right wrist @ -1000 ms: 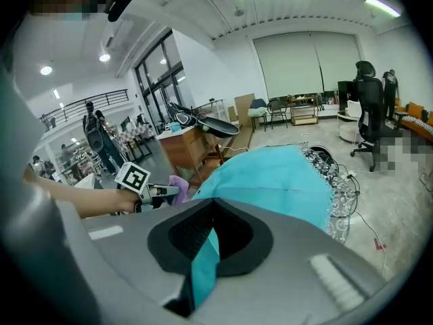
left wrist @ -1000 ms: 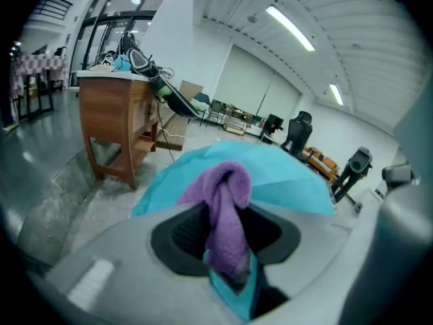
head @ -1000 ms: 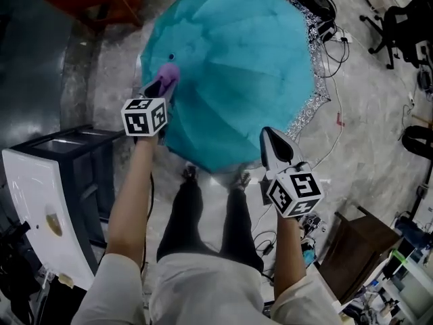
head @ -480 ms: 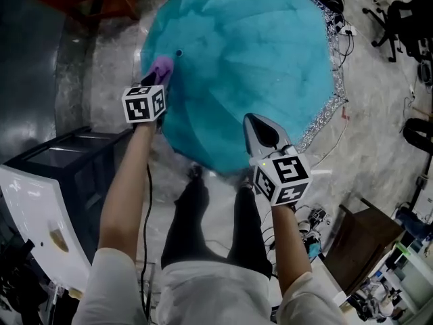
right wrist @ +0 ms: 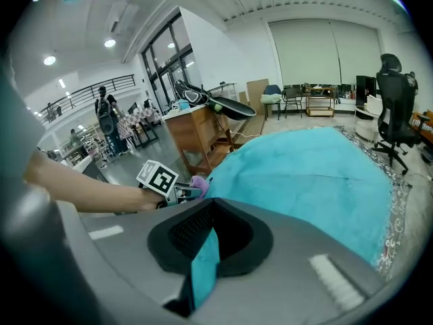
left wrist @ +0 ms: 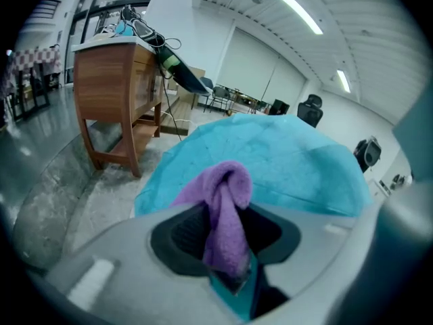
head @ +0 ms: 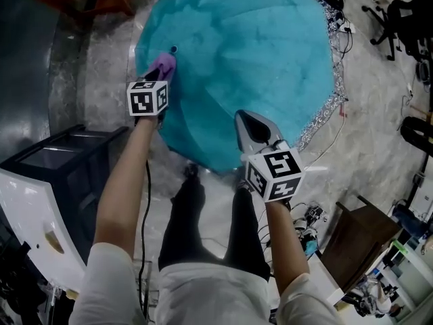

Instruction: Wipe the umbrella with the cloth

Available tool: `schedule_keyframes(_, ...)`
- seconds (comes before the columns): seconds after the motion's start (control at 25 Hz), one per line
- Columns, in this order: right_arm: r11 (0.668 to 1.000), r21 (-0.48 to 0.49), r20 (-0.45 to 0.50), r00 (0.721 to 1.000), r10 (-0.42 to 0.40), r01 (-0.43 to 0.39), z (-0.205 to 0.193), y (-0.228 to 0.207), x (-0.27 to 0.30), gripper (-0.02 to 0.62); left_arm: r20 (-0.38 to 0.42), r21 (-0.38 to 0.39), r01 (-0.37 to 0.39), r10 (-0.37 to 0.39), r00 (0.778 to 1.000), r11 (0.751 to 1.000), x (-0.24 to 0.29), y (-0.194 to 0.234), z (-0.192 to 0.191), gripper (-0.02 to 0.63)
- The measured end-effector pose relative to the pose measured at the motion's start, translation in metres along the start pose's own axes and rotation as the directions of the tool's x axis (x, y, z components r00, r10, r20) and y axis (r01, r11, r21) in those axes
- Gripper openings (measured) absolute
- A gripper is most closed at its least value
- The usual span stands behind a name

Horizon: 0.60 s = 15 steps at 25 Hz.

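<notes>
Now the left gripper (left wrist: pixel 226 252) clamps the cloth (left wrist: pixel 227 198); the right gripper (right wrist: pixel 203 263) pinches the umbrella (head: pixel 250 53) edge. Hard wiping could tug that fabric loose.

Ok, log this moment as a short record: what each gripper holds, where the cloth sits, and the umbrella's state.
umbrella: teal umbrella, open, canopy facing up, standing on the floor
left gripper: left gripper, jaws shut on the purple cloth
cloth position: against the canopy, close beside the tip
right gripper: right gripper, jaws shut on a fold of the umbrella's teal fabric at its near edge
wiping: cloth appears in contact with the canopy
</notes>
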State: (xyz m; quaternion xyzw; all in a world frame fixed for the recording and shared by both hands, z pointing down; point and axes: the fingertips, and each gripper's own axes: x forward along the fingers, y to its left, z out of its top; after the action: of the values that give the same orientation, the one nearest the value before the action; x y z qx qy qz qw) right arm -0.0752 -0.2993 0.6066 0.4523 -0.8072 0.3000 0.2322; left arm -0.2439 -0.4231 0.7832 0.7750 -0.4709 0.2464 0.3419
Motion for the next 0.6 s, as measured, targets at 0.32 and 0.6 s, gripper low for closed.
schedule_keyframes(0.32,0.999,0.034,-0.004,1.0,-0.024,0.024,-0.013,-0.029,-0.039,0.004,0.01,-0.038,-0.023,0.023,1.0,0.999,-0.006,-0.039,-0.002,0.127)
schedule_keyframes(0.6,0.999,0.035,0.008,1.0,-0.03,0.03,-0.024,-0.064,-0.083,0.004,0.055,-0.071,-0.022,0.026,0.998,0.997,-0.019,-0.101,-0.003,0.129)
